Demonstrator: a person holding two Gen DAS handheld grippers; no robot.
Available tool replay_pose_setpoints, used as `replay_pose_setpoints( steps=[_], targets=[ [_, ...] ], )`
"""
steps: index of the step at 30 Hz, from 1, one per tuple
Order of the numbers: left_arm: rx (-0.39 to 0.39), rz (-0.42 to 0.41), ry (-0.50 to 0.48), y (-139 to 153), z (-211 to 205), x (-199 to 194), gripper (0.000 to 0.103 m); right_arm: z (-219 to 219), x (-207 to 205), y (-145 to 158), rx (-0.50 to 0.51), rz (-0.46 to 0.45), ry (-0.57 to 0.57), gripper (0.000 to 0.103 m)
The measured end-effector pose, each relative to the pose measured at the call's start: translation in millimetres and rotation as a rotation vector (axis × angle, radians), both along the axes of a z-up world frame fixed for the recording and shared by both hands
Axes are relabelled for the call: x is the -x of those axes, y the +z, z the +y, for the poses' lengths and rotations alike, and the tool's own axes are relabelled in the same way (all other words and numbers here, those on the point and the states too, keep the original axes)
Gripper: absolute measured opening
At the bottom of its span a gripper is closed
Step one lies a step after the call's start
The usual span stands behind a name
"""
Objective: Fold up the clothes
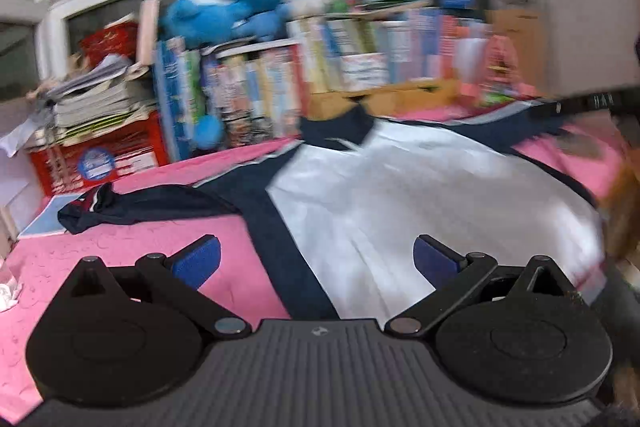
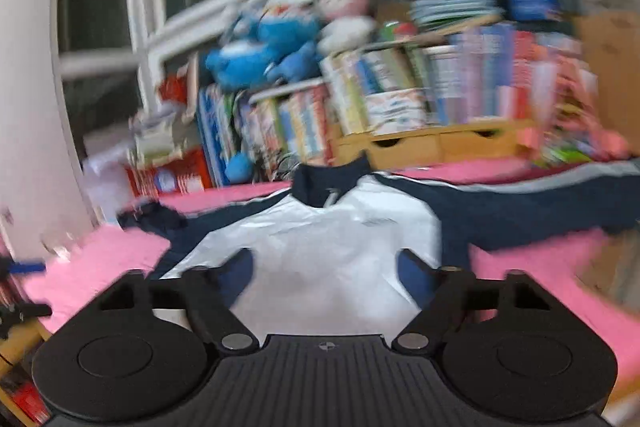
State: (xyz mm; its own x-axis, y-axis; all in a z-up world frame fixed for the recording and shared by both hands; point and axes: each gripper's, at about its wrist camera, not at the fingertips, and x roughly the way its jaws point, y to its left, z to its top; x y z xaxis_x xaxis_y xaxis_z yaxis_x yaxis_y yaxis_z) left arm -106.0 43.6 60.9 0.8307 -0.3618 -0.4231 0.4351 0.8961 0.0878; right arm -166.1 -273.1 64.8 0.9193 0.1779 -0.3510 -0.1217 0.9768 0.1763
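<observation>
White-and-navy zip-collar jacket (image 1: 400, 195) lies spread flat on pink-covered worktop (image 1: 120, 247), sleeves out. Left gripper (image 1: 316, 259) fingers wide apart, empty; right gripper (image 2: 326, 267) fingers parted, nothing held.

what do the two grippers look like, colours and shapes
Both match. The left gripper and the right gripper each have a ribbed dark grey body with a small round logo, two round black discs, black link arms with silver pivots, and blue pads on the jaws.

Left gripper (image 1: 316, 259) is hanging with jaws spread wide, nothing between them; right gripper (image 2: 326, 277) is pointing toward 12 o'clock, jaws apart, empty
</observation>
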Motion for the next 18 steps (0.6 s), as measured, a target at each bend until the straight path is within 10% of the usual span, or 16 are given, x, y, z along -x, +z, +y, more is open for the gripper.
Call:
replay_pose_setpoints(
  steps=[11,18],
  targets=[
    [-0.089,0.096,0.497,-4.9,65.8,-199.6,0.103,113.0,-194.7,-63.5,-0.024,0.182,0.152,0.072],
    [0.098,0.229,0.746,-22.2,136.4,-313.6,0.103,139.1,-212.5,-85.4,0.097,0.279,0.148,0.093]
  ],
)
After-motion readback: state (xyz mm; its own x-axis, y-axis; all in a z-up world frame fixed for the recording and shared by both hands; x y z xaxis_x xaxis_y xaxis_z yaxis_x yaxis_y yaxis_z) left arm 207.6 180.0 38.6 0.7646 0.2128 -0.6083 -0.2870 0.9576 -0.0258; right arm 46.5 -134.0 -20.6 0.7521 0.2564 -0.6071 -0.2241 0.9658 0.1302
